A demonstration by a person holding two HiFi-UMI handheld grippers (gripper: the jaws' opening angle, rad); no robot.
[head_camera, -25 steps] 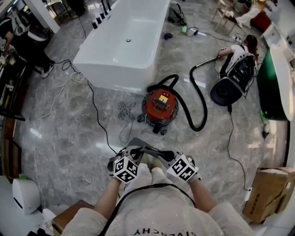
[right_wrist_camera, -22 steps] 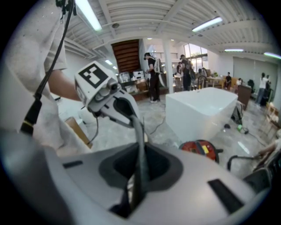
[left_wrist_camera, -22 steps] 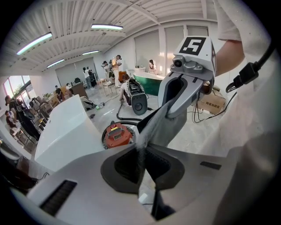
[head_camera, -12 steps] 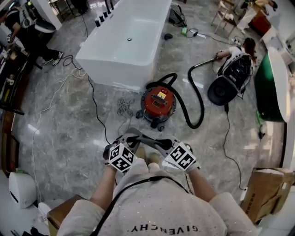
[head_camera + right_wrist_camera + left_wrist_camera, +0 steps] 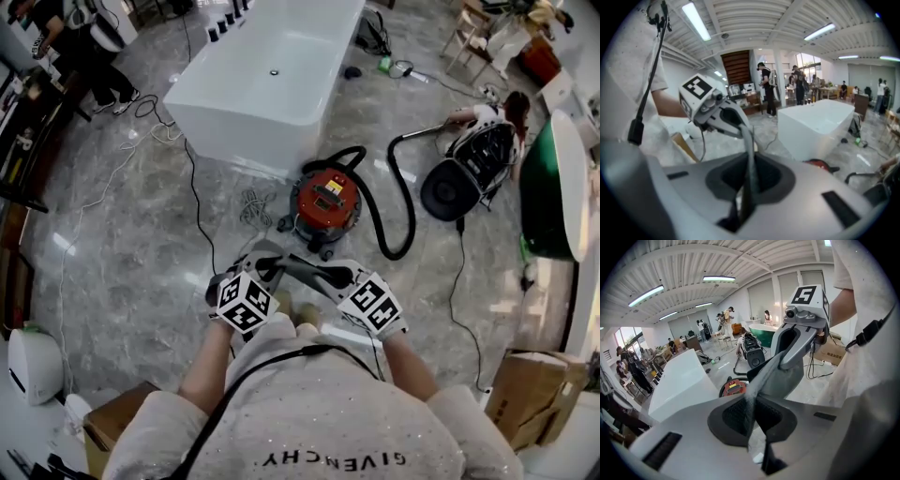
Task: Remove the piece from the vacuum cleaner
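The red vacuum cleaner (image 5: pixel 325 208) stands on the marble floor ahead of me, its black hose (image 5: pixel 398 202) looping to the right. It also shows small in both gripper views: vacuum cleaner (image 5: pixel 733 387), vacuum cleaner (image 5: pixel 818 164). Both grippers hang close to the person's body, well short of it. A thin grey piece (image 5: pixel 298 267) spans between them. My left gripper (image 5: pixel 265 260) (image 5: pixel 751 413) is shut on one end of that grey piece (image 5: pixel 787 371). The right gripper (image 5: pixel 328 274) (image 5: pixel 749 180) is shut on the other end of the grey piece (image 5: pixel 749 145). I cannot tell what the piece is.
A white bathtub (image 5: pixel 272 70) stands just behind the vacuum. Cables (image 5: pixel 255 206) trail over the floor. A person (image 5: pixel 487 141) sits on the floor at the right with black equipment. A green tub (image 5: pixel 553 187) and a cardboard box (image 5: pixel 530 394) stand at the right.
Both grippers keep the same grip and have drifted a little up the head view. The room has shifted slightly as the person moves.
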